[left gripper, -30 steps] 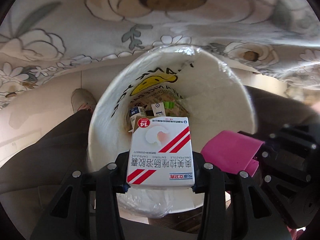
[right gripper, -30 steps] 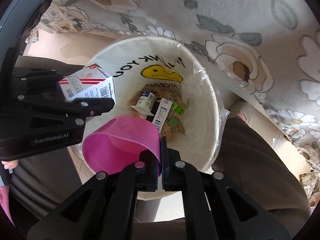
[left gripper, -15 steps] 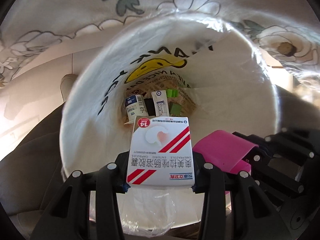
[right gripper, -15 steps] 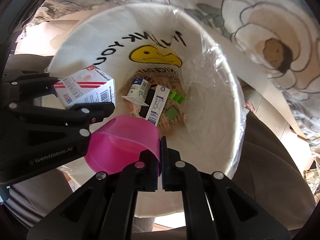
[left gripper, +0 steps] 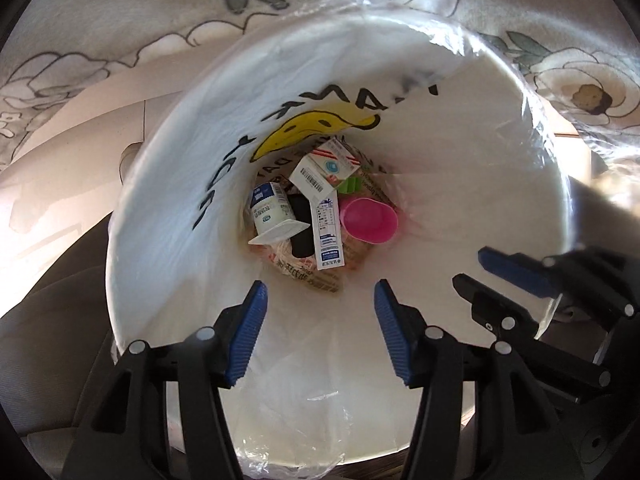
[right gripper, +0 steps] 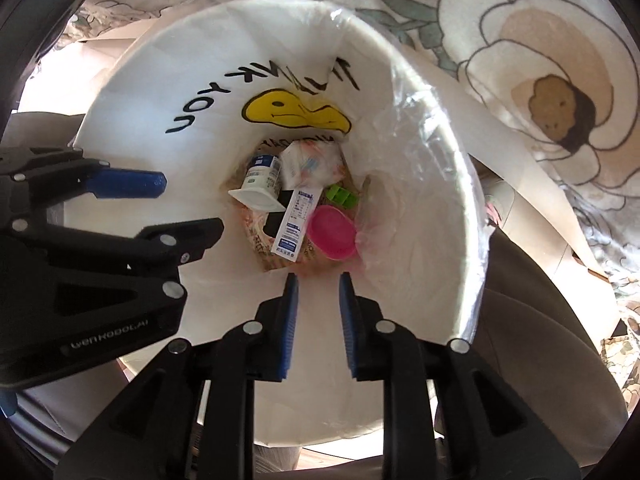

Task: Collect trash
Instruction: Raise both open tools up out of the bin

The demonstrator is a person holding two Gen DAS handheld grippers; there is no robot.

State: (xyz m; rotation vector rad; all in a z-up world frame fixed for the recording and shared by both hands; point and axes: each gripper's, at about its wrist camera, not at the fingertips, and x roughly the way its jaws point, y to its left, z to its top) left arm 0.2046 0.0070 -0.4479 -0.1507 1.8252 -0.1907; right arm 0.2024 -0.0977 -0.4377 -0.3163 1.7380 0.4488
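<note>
We see both grippers over the lined trash bin (left gripper: 168,240), pointing steeply down, jaws opening and empty. Left gripper (left gripper: 320,332): medicine box (left gripper: 324,166) straight below, ahead. Right gripper (right gripper: 316,320): pink cup (right gripper: 334,232) just ahead of its tips, on the bin floor.

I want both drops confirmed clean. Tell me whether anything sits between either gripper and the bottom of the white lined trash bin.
Nothing visible does. The left gripper and right gripper hang over the white lined trash bin, jaws opening with nothing between them. The pink plastic cup and red-striped white medicine box lie at the bottom among other packaging.
</note>
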